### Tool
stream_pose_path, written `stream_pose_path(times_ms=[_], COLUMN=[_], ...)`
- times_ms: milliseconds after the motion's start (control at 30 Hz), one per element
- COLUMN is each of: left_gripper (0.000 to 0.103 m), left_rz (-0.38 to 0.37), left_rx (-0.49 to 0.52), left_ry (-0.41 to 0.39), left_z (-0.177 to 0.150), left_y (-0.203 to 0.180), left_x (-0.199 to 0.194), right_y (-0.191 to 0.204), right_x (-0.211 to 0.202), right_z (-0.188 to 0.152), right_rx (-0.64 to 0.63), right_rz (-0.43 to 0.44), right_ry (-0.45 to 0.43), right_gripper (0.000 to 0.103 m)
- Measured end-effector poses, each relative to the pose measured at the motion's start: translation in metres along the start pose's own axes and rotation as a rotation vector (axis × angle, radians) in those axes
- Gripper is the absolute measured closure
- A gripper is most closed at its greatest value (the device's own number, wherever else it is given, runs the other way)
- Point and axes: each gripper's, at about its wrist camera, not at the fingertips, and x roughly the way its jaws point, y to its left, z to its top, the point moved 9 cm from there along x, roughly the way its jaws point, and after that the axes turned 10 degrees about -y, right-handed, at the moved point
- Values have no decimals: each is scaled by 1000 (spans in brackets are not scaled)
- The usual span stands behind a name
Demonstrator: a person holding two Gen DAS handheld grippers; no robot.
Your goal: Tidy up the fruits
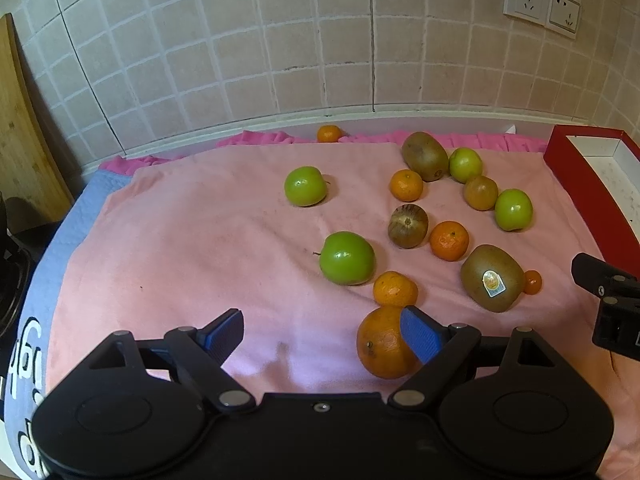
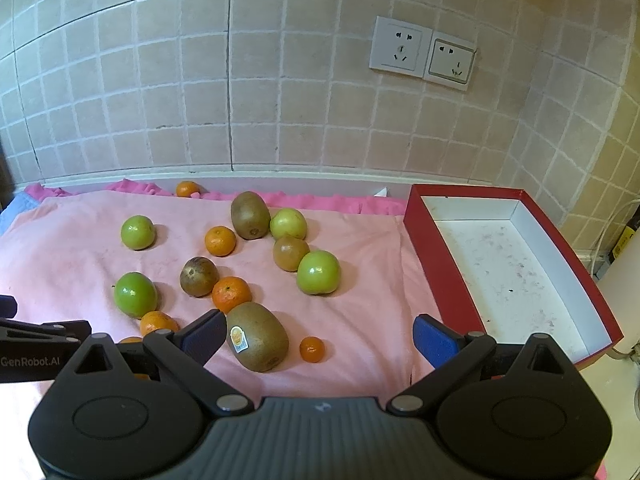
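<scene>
Several green apples, oranges and kiwis lie scattered on a pink cloth (image 1: pixel 180 248). My left gripper (image 1: pixel 322 338) is open above the cloth's near edge; a large orange (image 1: pixel 380 346) sits just behind its right fingertip. A green apple (image 1: pixel 346 257) lies further ahead. My right gripper (image 2: pixel 318 338) is open, with a stickered kiwi (image 2: pixel 257 336) and a tiny orange (image 2: pixel 312 349) between its fingers. The stickered kiwi also shows in the left wrist view (image 1: pixel 492 278). A red box with a white inside (image 2: pixel 508 276) stands to the right, holding no fruit.
A tiled wall with two sockets (image 2: pixel 422 53) runs behind the counter. One orange (image 1: pixel 329 133) sits at the cloth's far edge. A wooden board (image 1: pixel 20 140) leans at the left. A blue cloth (image 1: pixel 60 236) lies under the pink one.
</scene>
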Motion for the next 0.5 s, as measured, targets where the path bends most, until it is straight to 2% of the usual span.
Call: stream_pose_path(times_ms=[167,333,500], left_gripper=[1,1,1], left_rz=[-60,-134,-271], left_rx=[-15,-11,-26], left_ry=[-33,-64,-9], left_z=[-3,0,-8], left_y=[13,23,10], left_x=[1,3,17], right_y=[-7,-18,-25], right_x=[6,20,40], right_z=[-1,9,26], right_rx=[18,-20,-16], right_rz=[19,-10,16], right_ry=[6,2,-10], right_gripper=[2,5,5])
